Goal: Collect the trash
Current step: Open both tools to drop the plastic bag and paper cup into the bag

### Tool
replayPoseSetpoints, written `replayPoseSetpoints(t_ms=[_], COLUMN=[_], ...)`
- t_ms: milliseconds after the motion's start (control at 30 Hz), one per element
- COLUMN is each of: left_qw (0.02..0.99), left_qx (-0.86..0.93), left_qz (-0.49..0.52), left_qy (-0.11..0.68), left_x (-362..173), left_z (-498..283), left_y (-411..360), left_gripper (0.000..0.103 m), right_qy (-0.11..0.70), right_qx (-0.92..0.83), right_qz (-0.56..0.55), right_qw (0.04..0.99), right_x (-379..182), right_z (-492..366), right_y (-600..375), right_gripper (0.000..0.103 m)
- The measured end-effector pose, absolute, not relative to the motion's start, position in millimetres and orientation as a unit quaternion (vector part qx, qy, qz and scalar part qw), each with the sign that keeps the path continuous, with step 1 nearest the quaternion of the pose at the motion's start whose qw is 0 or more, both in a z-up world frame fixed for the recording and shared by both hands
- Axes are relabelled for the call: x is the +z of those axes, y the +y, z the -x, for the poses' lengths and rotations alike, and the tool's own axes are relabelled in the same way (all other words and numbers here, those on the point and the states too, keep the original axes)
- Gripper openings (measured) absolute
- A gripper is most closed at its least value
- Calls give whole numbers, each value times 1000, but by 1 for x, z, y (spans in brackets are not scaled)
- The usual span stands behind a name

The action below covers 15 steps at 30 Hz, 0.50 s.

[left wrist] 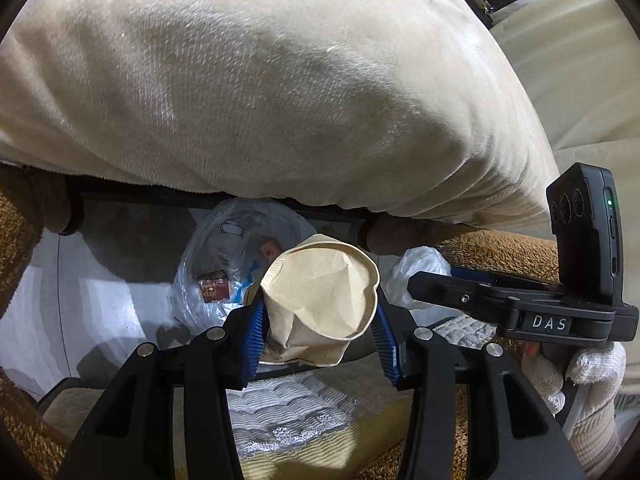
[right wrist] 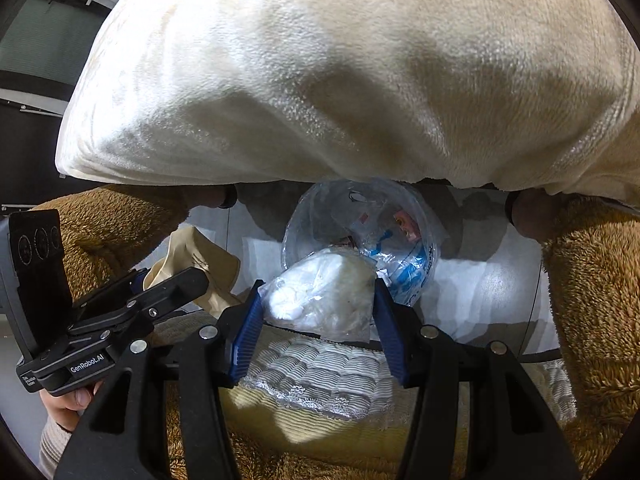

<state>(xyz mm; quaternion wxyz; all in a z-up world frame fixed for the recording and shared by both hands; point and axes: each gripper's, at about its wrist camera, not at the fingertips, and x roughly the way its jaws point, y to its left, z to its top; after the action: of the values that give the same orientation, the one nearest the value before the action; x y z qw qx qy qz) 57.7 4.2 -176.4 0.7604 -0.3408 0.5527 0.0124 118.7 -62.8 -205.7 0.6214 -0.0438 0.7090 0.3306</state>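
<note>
left tongs [left wrist: 318, 320] clenched on crushed paper cup [left wrist: 320, 300] | right tongs [right wrist: 320, 322] grasping white plastic wrapper [right wrist: 324, 296] | both above clear trash bag [right wrist: 360, 232] | light, crushable, slippery; pinch mid-body

My left wrist view looks forward along its blue-padded fingers, close up under a cream plush cushion [left wrist: 280, 92], down toward a clear plastic trash bag [left wrist: 208, 248]. My right wrist view faces the same way from just beside it. Both share that cushion [right wrist: 340, 72], the bag [right wrist: 400, 240] and a white quilted mat [right wrist: 320, 368]; each catches the other gripper at its edge.
</note>
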Motion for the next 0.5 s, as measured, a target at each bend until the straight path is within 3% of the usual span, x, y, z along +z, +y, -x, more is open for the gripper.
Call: replayPoseSetpoints(t_ms=[233,267,333,500], left_qw=[738,734,731,731], left_qx=[-1,0,6,4], left_qz=[352,356,353,355], left_qy=[575,579,584,582], left_x=[-189,-191,-194,-193], left_z=[-60,-60,-60,-59], left_y=[-1,-1,0,0], left_gripper=[47,49,62,63], right_qy=[710,710,709,708], right_qx=[326,324,324,324], right_qz=[39,38,36,33], right_qw=[623,624,626,626], right_x=[-207,-207,-206,-206], right_z=[-119,-120,-120,-122], right_y=[-65,-66,-68,-69], right_gripper=[55,57,59,60])
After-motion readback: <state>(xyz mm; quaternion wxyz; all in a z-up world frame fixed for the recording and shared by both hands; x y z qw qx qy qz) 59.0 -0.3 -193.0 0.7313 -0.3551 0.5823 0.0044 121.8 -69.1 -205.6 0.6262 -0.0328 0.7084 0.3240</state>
